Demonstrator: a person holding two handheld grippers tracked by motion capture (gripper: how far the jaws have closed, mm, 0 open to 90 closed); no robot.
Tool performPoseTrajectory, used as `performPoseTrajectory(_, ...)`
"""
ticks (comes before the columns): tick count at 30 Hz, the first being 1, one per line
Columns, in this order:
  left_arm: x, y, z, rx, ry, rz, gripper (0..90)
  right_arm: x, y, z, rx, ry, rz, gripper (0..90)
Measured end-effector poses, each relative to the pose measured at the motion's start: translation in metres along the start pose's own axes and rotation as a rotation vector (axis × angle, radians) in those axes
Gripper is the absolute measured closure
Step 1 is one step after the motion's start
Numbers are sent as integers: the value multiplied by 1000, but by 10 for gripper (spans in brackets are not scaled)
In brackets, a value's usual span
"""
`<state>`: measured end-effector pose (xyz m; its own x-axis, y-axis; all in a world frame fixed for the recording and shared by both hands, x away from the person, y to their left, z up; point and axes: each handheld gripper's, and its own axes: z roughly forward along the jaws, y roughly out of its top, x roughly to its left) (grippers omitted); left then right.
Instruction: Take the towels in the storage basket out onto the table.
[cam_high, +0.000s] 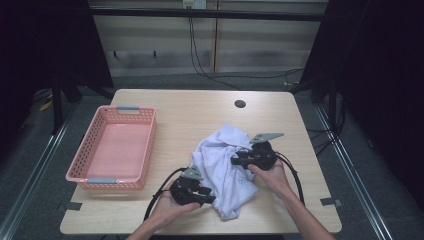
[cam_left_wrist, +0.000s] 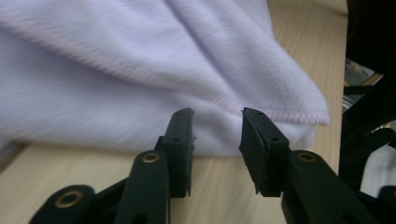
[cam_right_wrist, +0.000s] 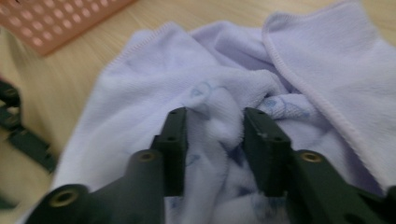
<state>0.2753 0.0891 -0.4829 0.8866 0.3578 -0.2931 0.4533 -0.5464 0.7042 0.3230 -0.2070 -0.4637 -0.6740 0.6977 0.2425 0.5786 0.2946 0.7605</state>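
Note:
A crumpled pale lilac towel (cam_high: 225, 165) lies on the wooden table (cam_high: 190, 110), right of the middle. My left gripper (cam_high: 209, 193) is at the towel's near left edge, low over the tabletop. Its jaws stand open just short of the stitched hem (cam_left_wrist: 280, 114), with nothing pressed between them (cam_left_wrist: 217, 121). My right gripper (cam_high: 235, 161) reaches in from the towel's right side. A bunched fold of towel (cam_right_wrist: 219, 116) sits between its jaws (cam_right_wrist: 212, 121), and the pads close on it. The towel carries faint blue prints (cam_right_wrist: 201, 91).
An empty pink plastic basket (cam_high: 75, 170) stands on the table's left side; its corner (cam_right_wrist: 56, 23) is also in the right gripper view. A round cable hole (cam_high: 240, 104) is near the table's far edge. Cables trail from both grippers toward the front edge.

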Motion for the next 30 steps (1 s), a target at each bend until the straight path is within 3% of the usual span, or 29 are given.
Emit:
performPoseTrajectory(3,9,-4,-13,-26,54,-17,691,15,-6,-23,-18,28,-16,533)
performPoseTrajectory(6,18,-3,-12,-38,93,-32,687,39,-21,-35,-7,95,-38,506)
performPoseTrajectory(8,26,3,-8,-39,125,-36,664,55,-33,-30,29,124,-59,451)
performPoseTrajectory(10,35,7,-5,-74,139,-54,649,63,-42,-18,65,135,-75,411)
performPoseTrajectory(11,37,8,-3,-69,146,-59,643,65,-46,-10,91,142,-78,402)
performPoseTrajectory(13,41,10,5,-61,151,-57,640,67,-51,3,146,126,-99,474)
performPoseTrajectory(15,42,8,12,-29,132,-51,649,70,-53,7,160,85,-138,700)
performPoseTrajectory(17,39,7,15,-16,158,-30,669,67,-49,-1,125,100,-113,866)
performPoseTrajectory(19,38,7,15,-7,179,-31,696,62,-44,-18,68,93,-100,879)
performPoseTrajectory(24,35,7,16,3,200,-18,715,39,-37,-75,-69,10,-50,889)
performPoseTrajectory(28,30,3,12,16,208,-2,710,12,-52,-118,-121,-79,15,891)
performPoseTrajectory(30,28,0,9,20,197,1,704,0,-66,-130,-100,-130,38,892)
